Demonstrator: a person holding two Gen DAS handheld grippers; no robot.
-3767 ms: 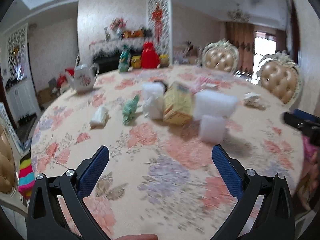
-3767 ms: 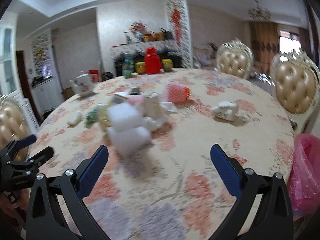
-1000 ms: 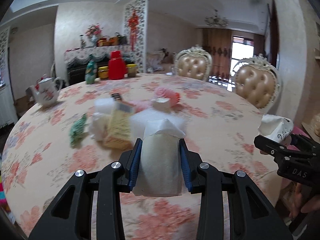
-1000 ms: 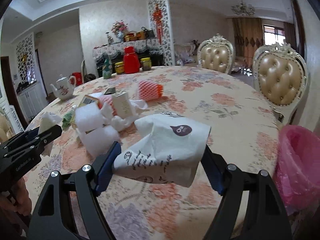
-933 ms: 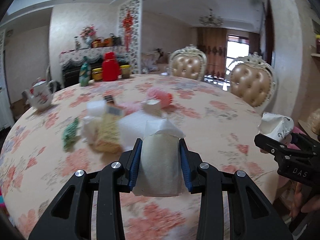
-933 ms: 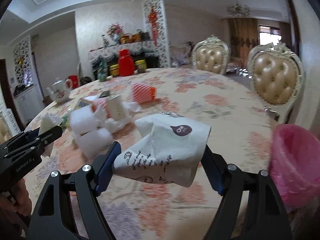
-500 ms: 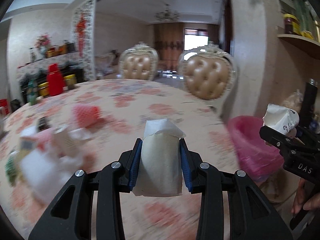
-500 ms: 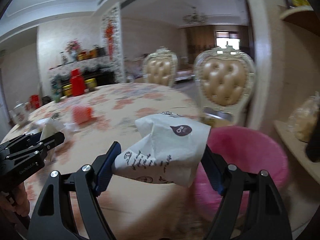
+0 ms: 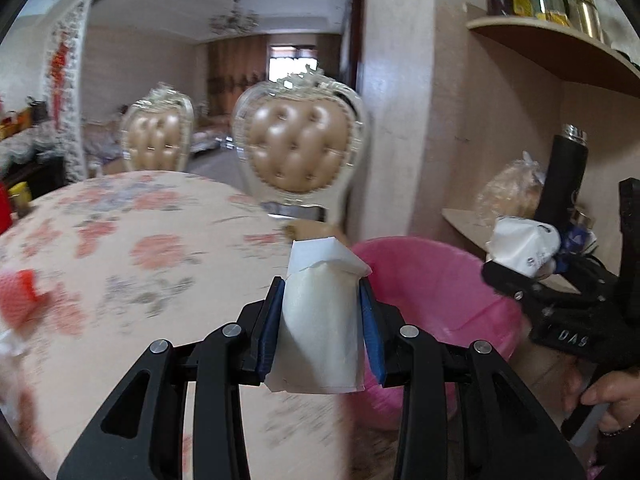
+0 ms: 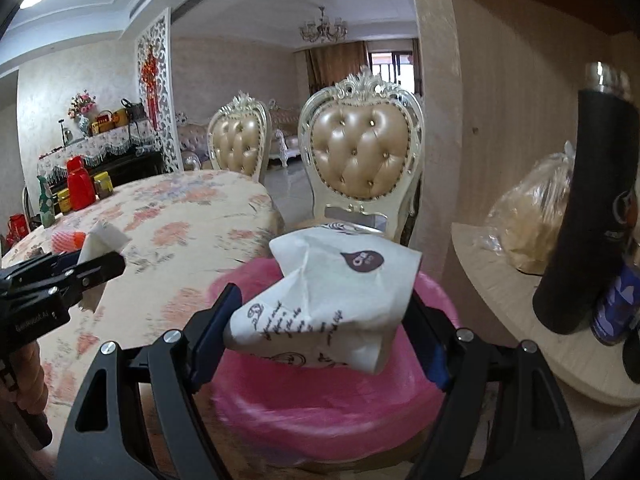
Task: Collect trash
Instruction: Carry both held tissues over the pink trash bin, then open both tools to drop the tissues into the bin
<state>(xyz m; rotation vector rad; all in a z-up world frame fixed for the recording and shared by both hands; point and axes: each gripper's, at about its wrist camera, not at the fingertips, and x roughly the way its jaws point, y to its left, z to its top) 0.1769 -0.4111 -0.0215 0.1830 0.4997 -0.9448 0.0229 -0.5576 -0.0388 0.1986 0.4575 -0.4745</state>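
My left gripper (image 9: 322, 320) is shut on a cream paper packet (image 9: 320, 328) and holds it at the table's edge, just left of a bin lined with a pink bag (image 9: 432, 280). My right gripper (image 10: 324, 316) is shut on a crumpled white printed paper bag (image 10: 332, 304) and holds it right above the pink-lined bin (image 10: 332, 408). The right gripper with its paper bag (image 9: 524, 244) shows at the right of the left wrist view. The left gripper (image 10: 96, 264) shows at the left of the right wrist view.
The round table with a floral cloth (image 9: 140, 240) lies to the left, with a red foam net (image 10: 68, 240) on it. Two tufted chairs (image 10: 360, 160) stand behind the bin. A shelf (image 10: 520, 296) on the right holds a black flask (image 10: 588, 220) and a plastic bag (image 10: 528, 220).
Both grippers have swung right, away from the table's trash pile, to the pink bin. Each still holds its piece. The right gripper now hangs over the bin.
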